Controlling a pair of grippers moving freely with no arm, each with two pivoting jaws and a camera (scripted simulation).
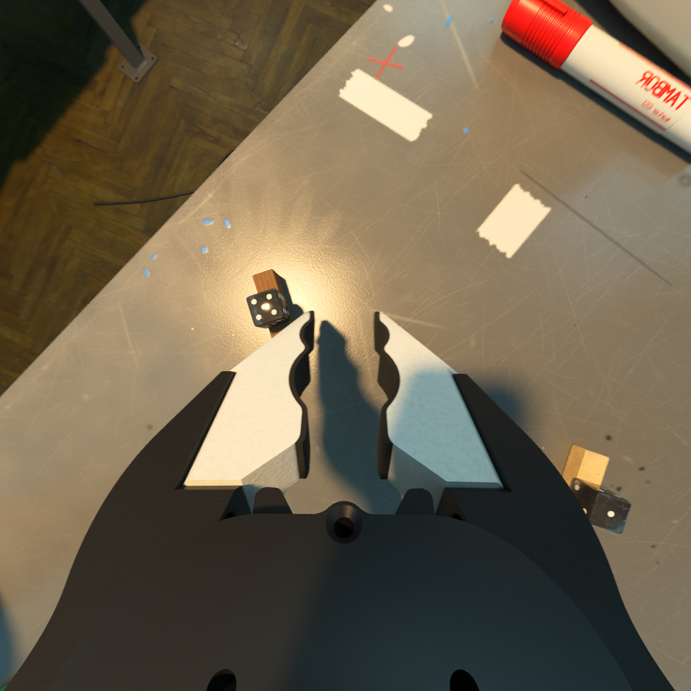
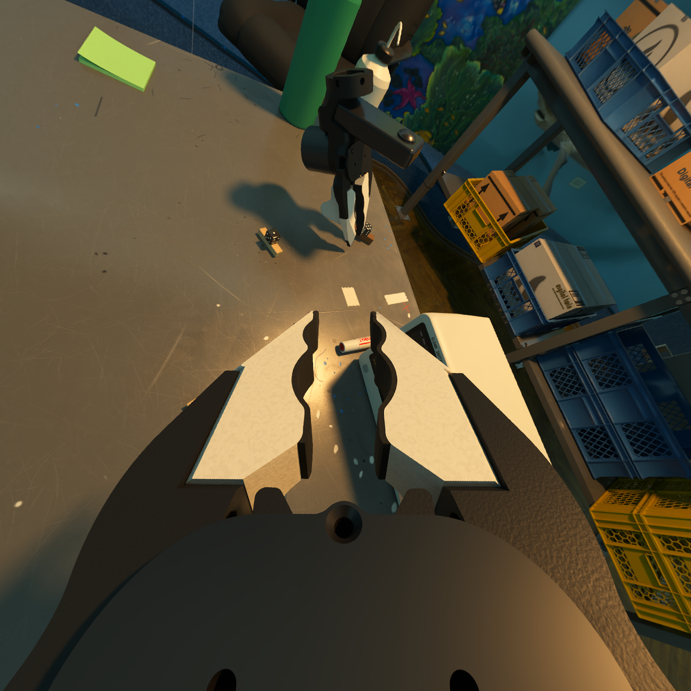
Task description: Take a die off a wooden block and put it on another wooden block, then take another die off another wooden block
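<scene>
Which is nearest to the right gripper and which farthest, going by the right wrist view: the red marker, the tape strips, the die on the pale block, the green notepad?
1. Red marker, on the table just past the right gripper's open jaws.
2. Tape strips, a little beyond, ahead.
3. Die on the pale block, mid-table, ahead and left.
4. Green notepad, far left corner.

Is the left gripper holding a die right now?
No, the left gripper has nothing between its fingers; the black die sits on the brown block.

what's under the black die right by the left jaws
A reddish-brown wooden block sits under the black die. Its far end shows; the die and a finger cover the rest.
</scene>
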